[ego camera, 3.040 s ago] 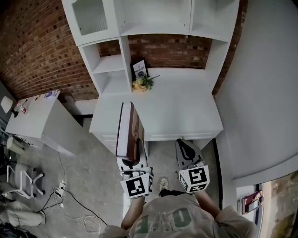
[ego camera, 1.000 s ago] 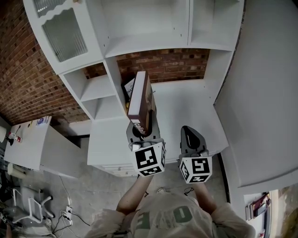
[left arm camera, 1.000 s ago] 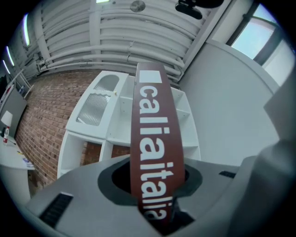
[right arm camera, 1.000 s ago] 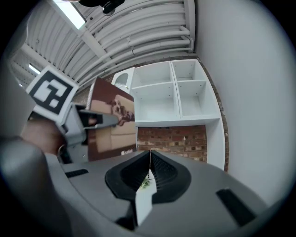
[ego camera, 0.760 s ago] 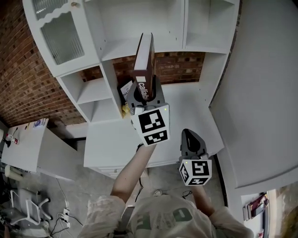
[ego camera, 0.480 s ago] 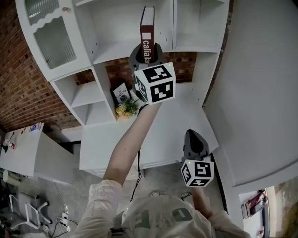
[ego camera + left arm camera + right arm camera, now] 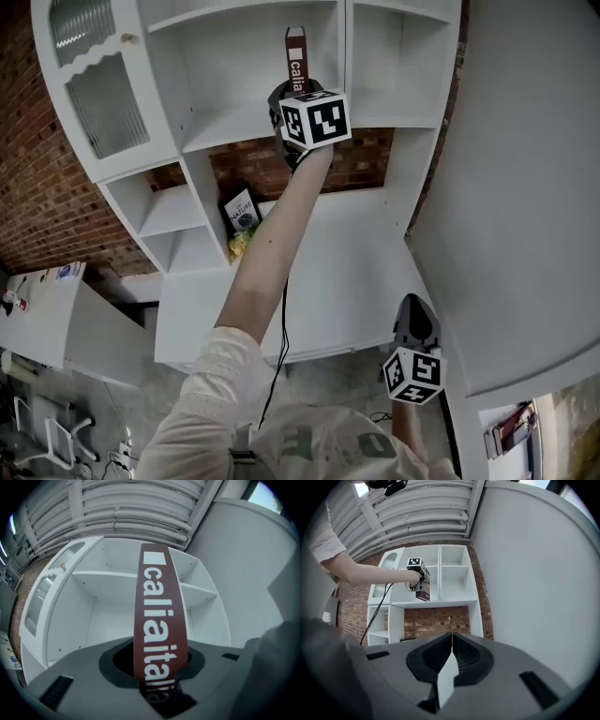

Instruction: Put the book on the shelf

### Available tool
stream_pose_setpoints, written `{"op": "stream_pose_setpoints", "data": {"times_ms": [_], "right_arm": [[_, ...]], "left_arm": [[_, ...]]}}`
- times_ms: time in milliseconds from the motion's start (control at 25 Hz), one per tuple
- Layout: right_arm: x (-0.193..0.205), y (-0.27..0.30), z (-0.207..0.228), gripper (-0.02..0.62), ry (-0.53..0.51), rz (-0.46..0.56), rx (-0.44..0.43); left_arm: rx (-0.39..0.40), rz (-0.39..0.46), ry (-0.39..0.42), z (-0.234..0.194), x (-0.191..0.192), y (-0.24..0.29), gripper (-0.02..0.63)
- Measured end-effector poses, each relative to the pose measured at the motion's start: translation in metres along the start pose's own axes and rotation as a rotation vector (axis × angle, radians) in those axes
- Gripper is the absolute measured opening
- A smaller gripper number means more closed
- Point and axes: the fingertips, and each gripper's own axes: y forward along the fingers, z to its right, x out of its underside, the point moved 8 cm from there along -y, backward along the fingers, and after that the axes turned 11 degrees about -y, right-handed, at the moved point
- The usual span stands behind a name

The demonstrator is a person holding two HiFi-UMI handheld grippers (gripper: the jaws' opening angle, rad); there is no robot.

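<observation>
Holding the dark red book [image 7: 296, 58] upright at top centre, pinched in its fingers, apparently to slide it spine-out into the white shelf [image 7: 239, 120], is the left gripper [image 7: 300, 94]; the right gripper [image 7: 413, 330], lower right, hangs idle, fingers pressed together.

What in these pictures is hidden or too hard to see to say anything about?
- The book's full spine title: left gripper view, its lower end is buried between the left gripper's jaws.
- Whether the book touches the shelf: head view, the left gripper covers its bottom.
- The small book's cover print: head view, too small.
</observation>
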Motion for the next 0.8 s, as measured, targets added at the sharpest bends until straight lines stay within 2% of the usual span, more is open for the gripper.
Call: {"op": "stream_pose_setpoints", "data": {"times_ms": [320,560,800], "right_arm": [[0.017,0.013,0.018,0.017,0.027,-0.051,0.082],[0.024,0.006,0.034,0.017,0.027,-0.095,0.165],[0.040,-0.002,0.048,0.017,0.059,-0.158,0.250]], "left_arm": [[-0.030,0.002,0.068,0.005,0.008,0.059,0.155],[-0.039,-0.065,0.030,0.004,0.017,0.110,0.155],[-0.060,-0.062,0.049,-0.001,0.022,0.150,0.155]]}}
